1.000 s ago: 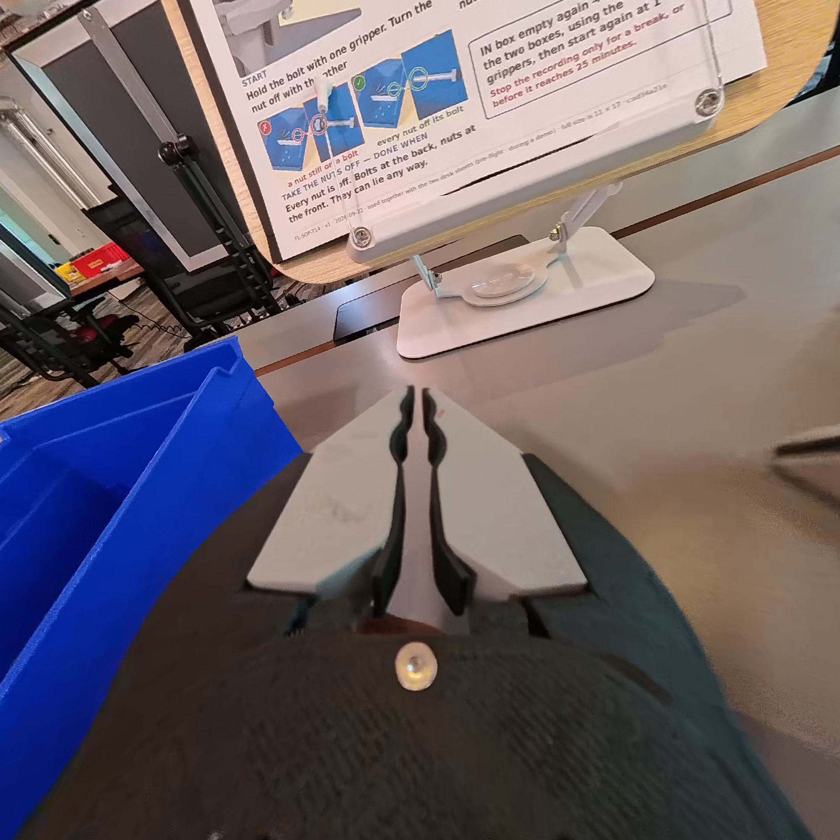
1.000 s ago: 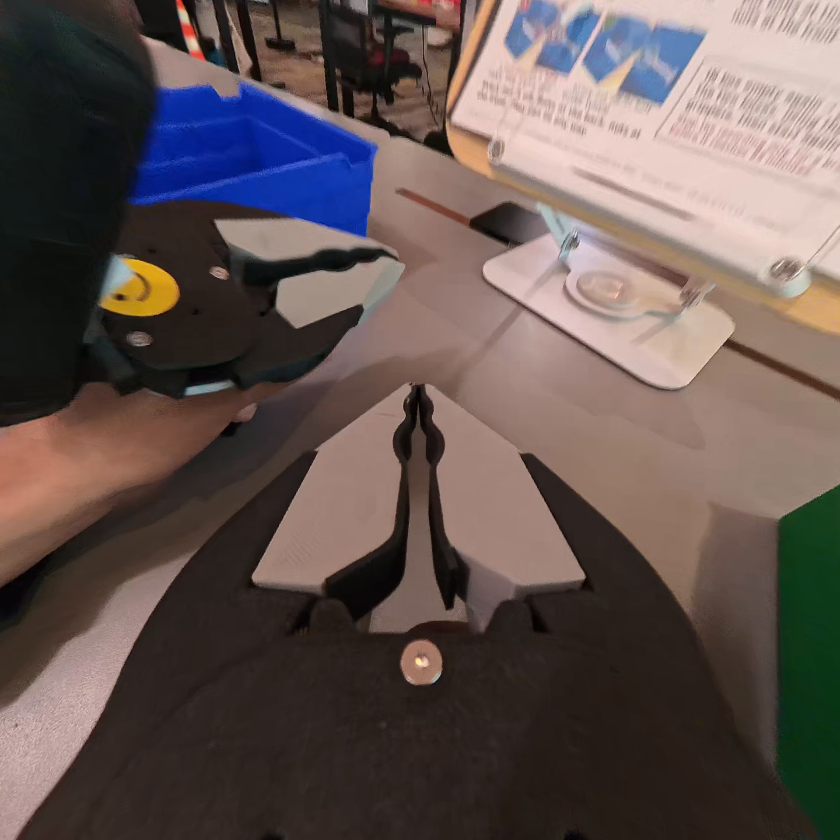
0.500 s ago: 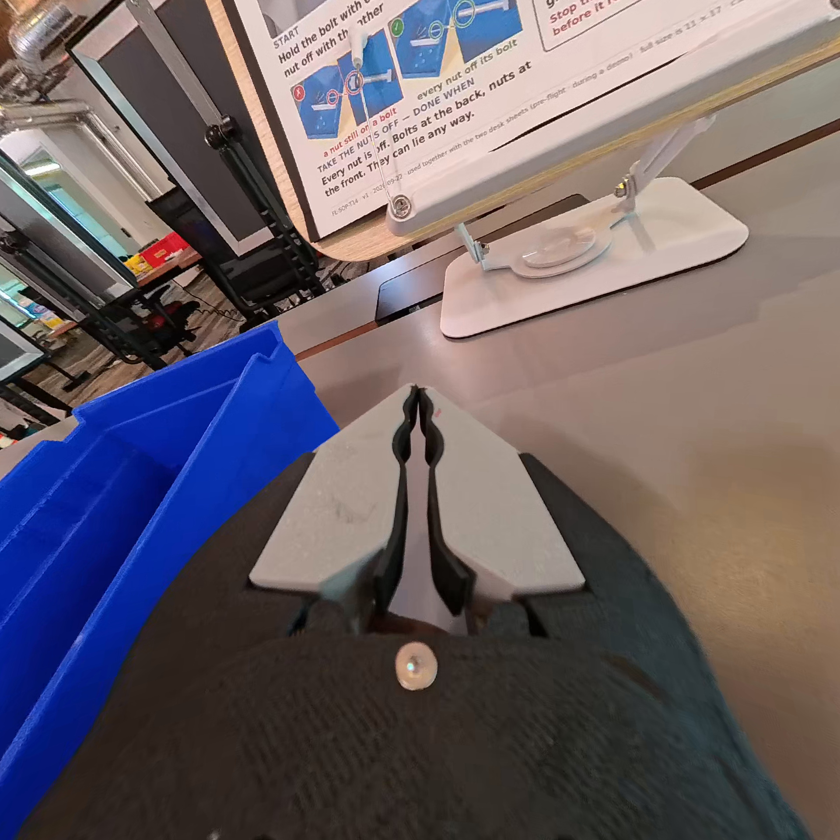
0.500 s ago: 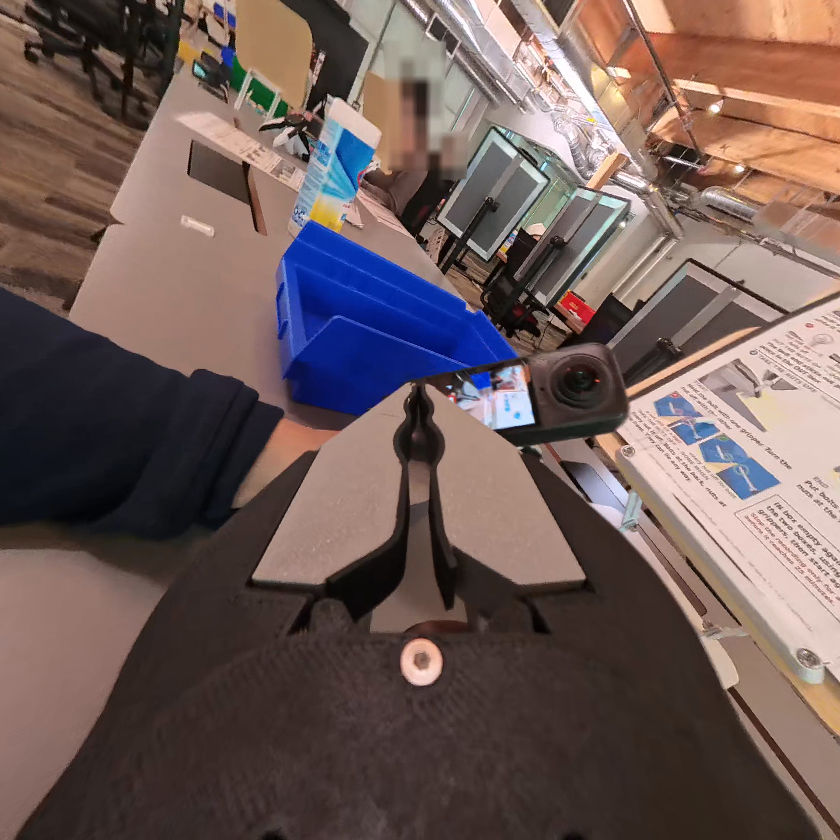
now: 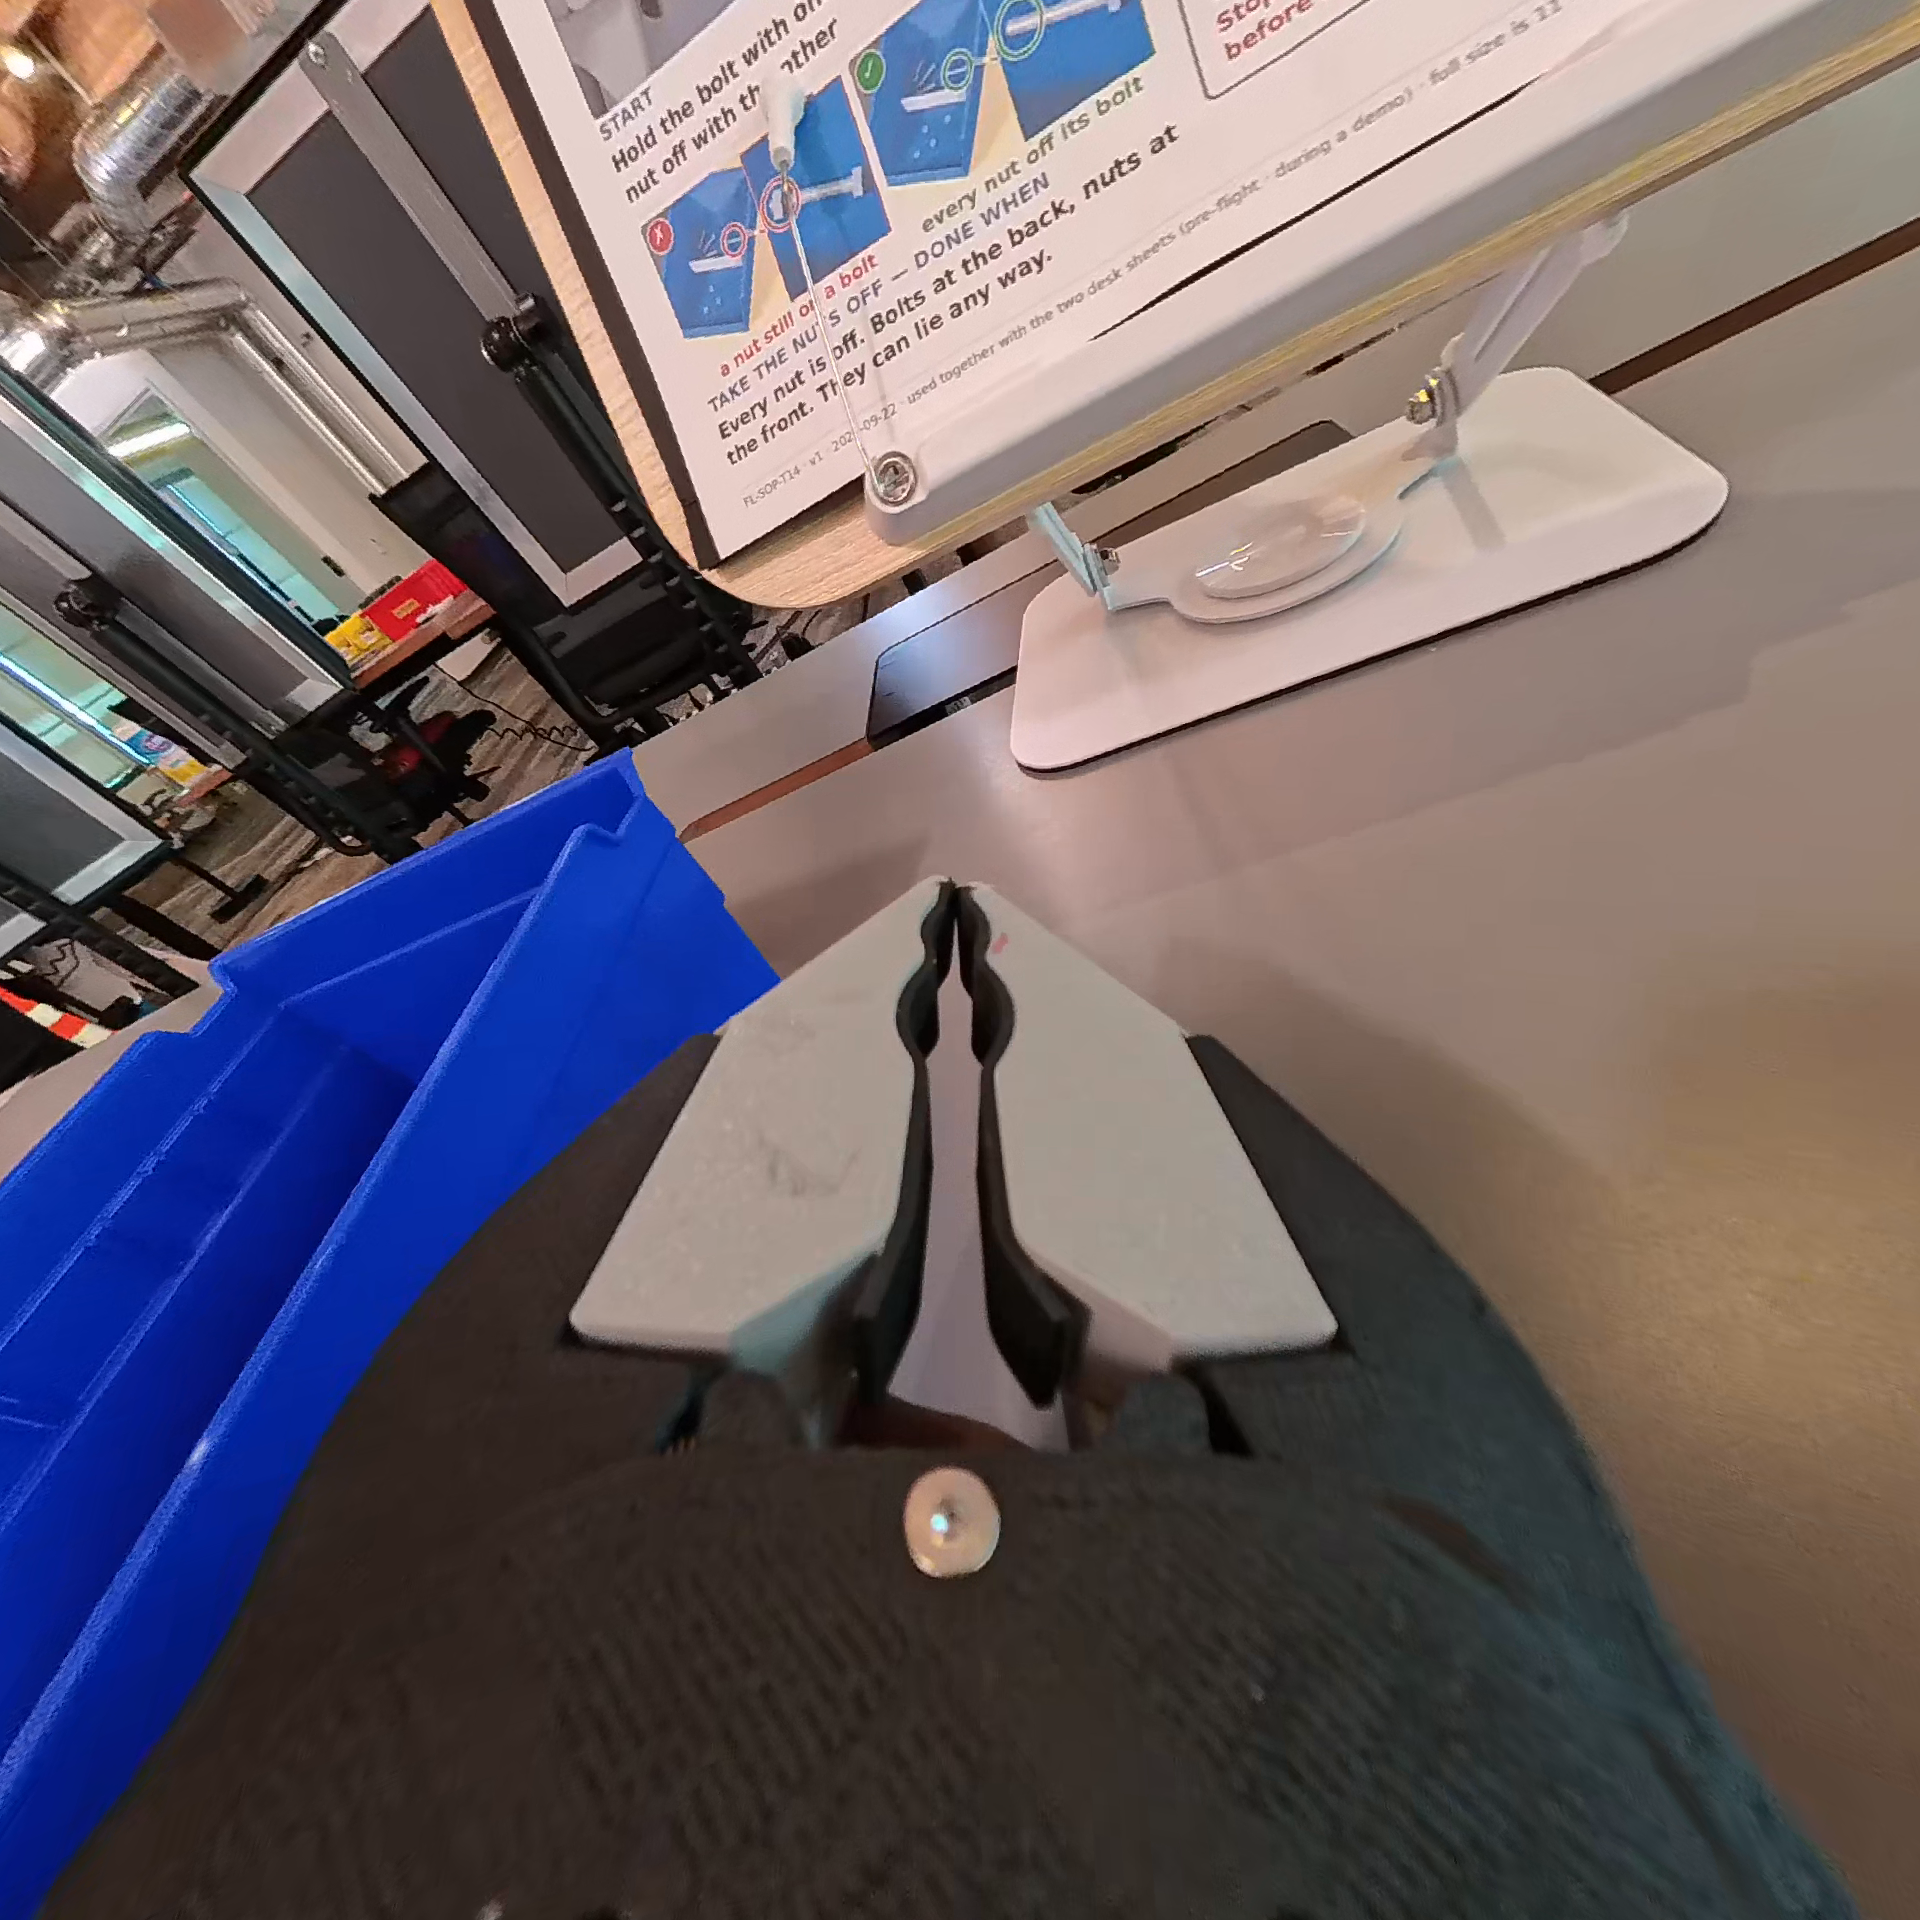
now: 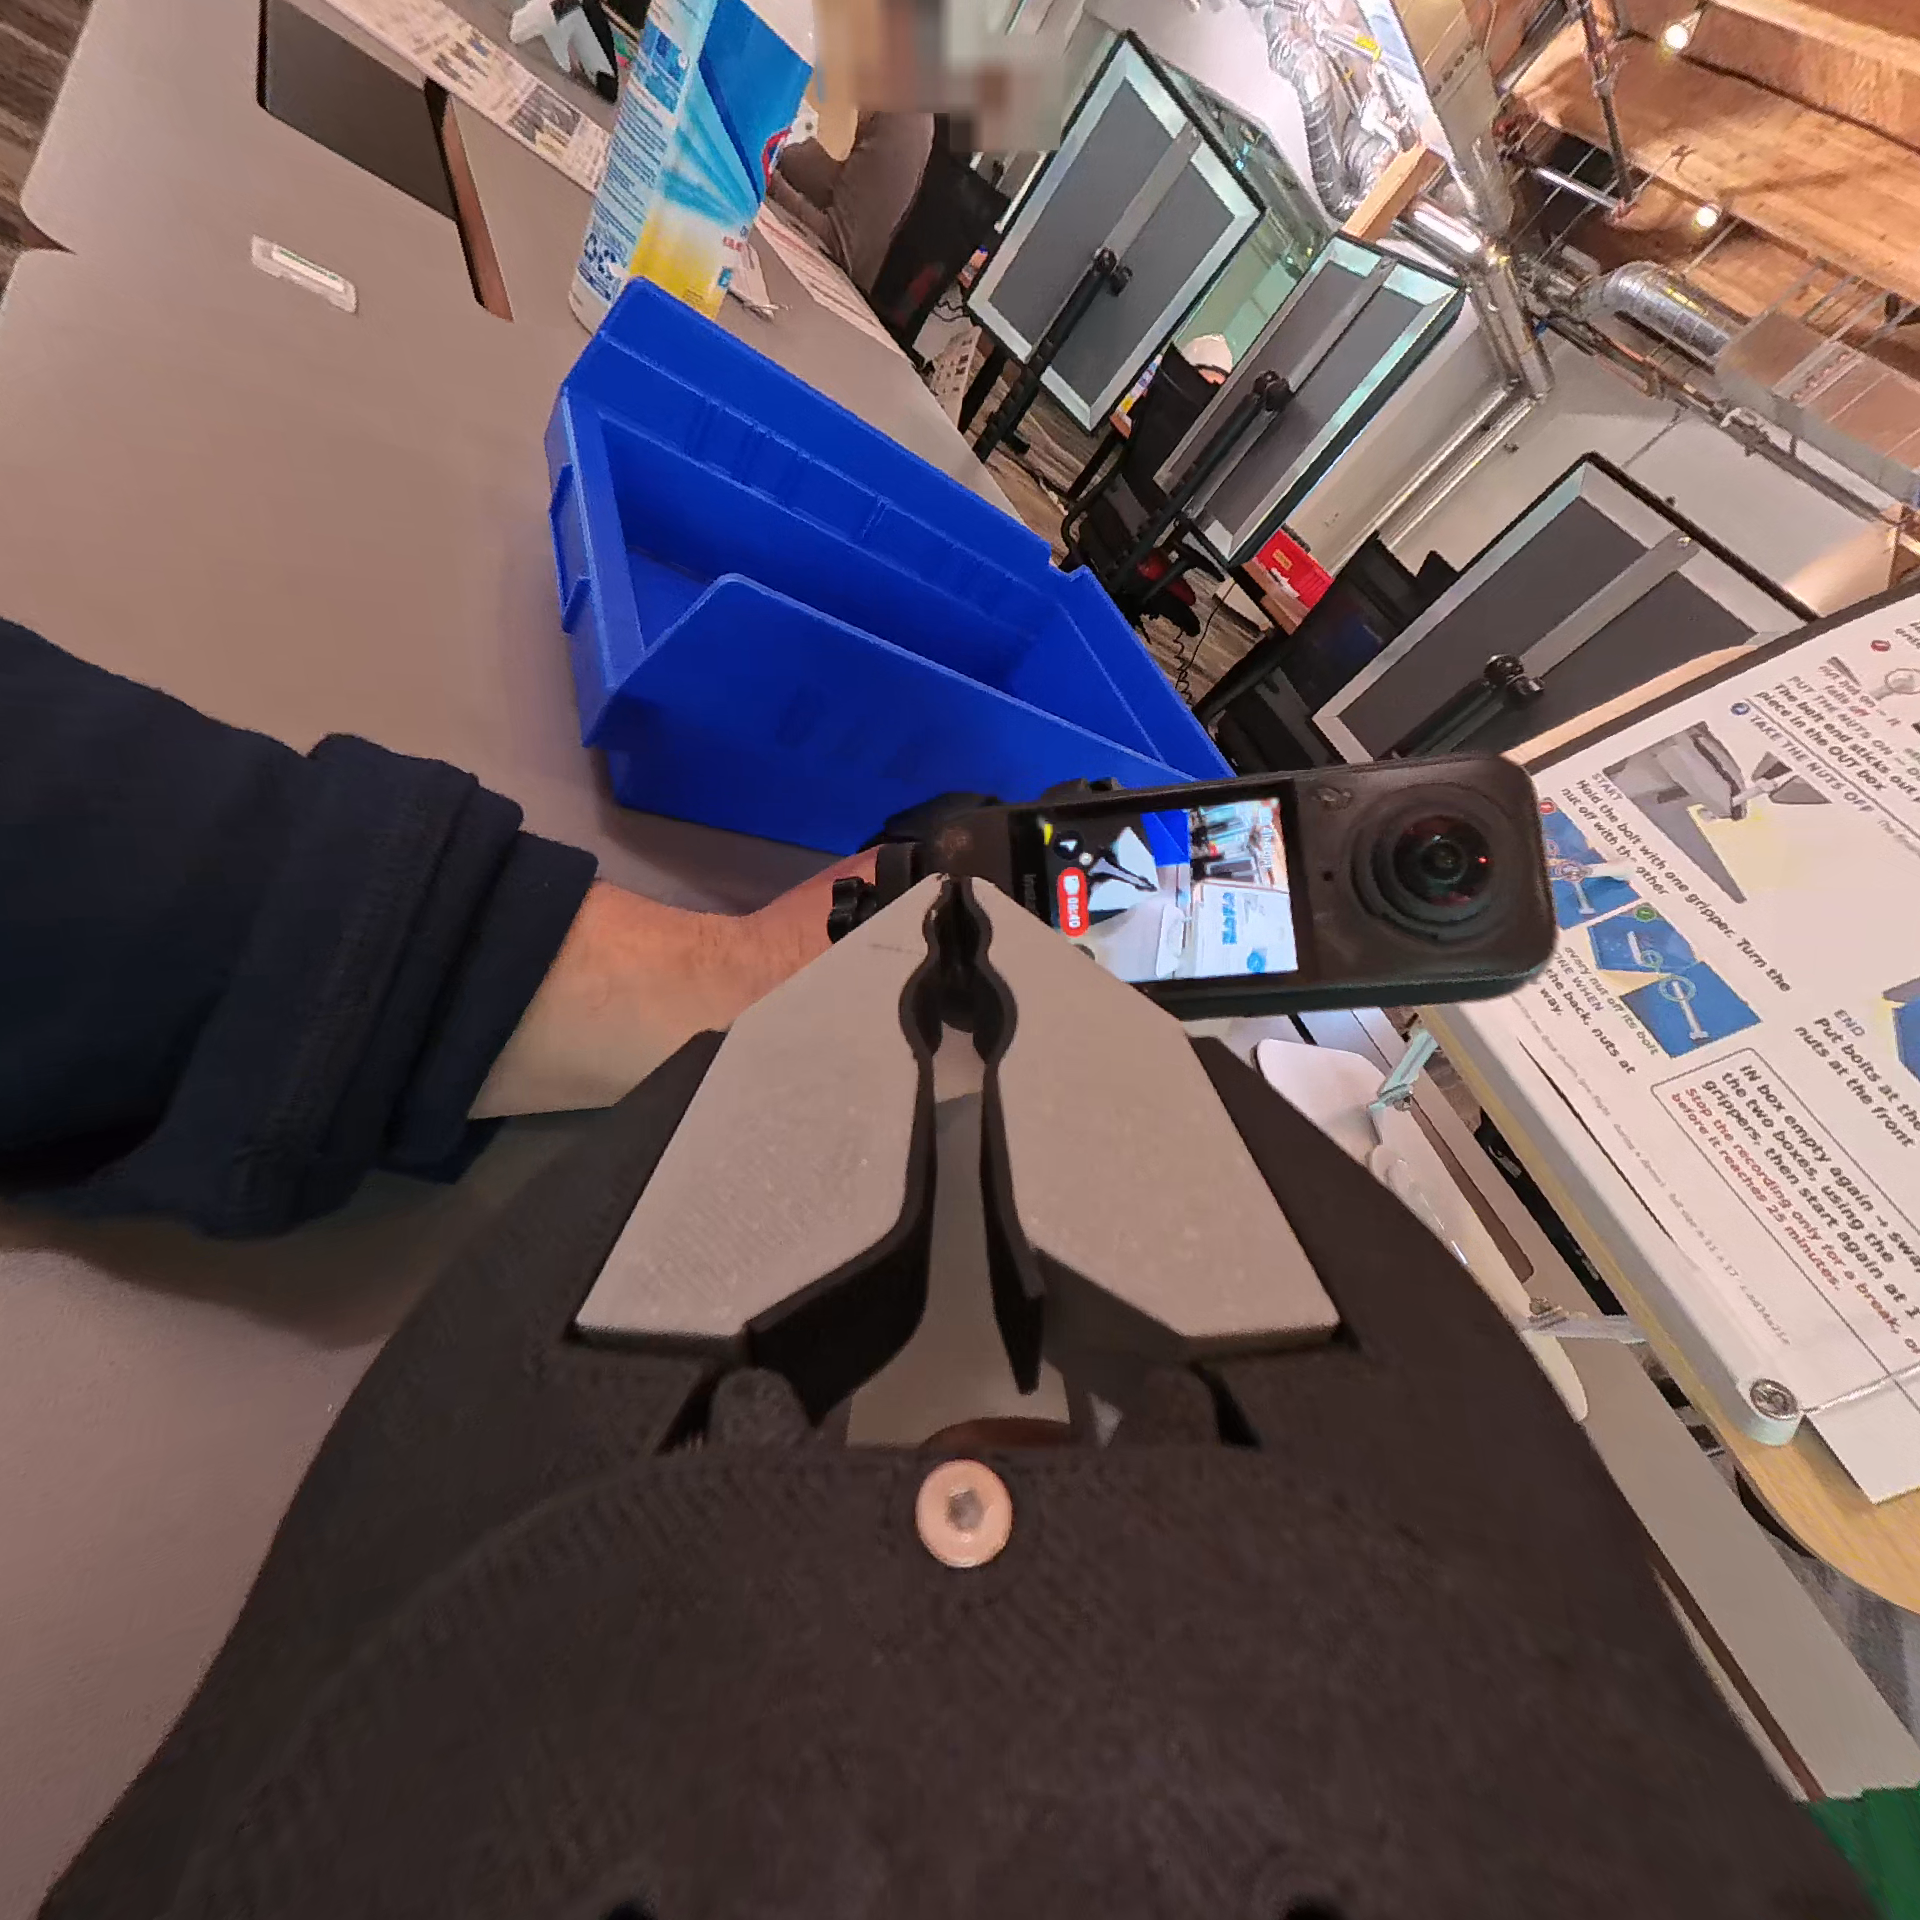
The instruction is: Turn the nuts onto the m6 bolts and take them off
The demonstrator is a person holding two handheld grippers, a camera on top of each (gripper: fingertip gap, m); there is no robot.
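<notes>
Left wrist view: left gripper point(image 5: 954, 896) jaws pressed together, empty, beside the blue plastic bin point(image 5: 312, 1143) on the grey desk point(image 5: 1455, 987). Right gripper point(image 6: 951, 899) likewise. No nuts or bolts visible, so I'd guess nothing's started; next is reaching into the bin.

Two grippers were in view, the left gripper point(image 5: 956, 894) and the right gripper point(image 6: 951, 894), each with its jaws closed and holding nothing. One blue bin point(image 6: 831, 582) with a divider stood on the grey bench point(image 5: 1455, 987), beside one white stand point(image 5: 1403, 582) that carried one instruction sheet point(image 5: 935, 208); one black camera point(image 6: 1299, 883) was fixed behind the left gripper, and one sleeved forearm point(image 6: 312, 935) lay along the bench. One tall blue and white container point(image 6: 686, 156) stood near the far edge of the bench, and no nuts or bolts could be counted.
</notes>
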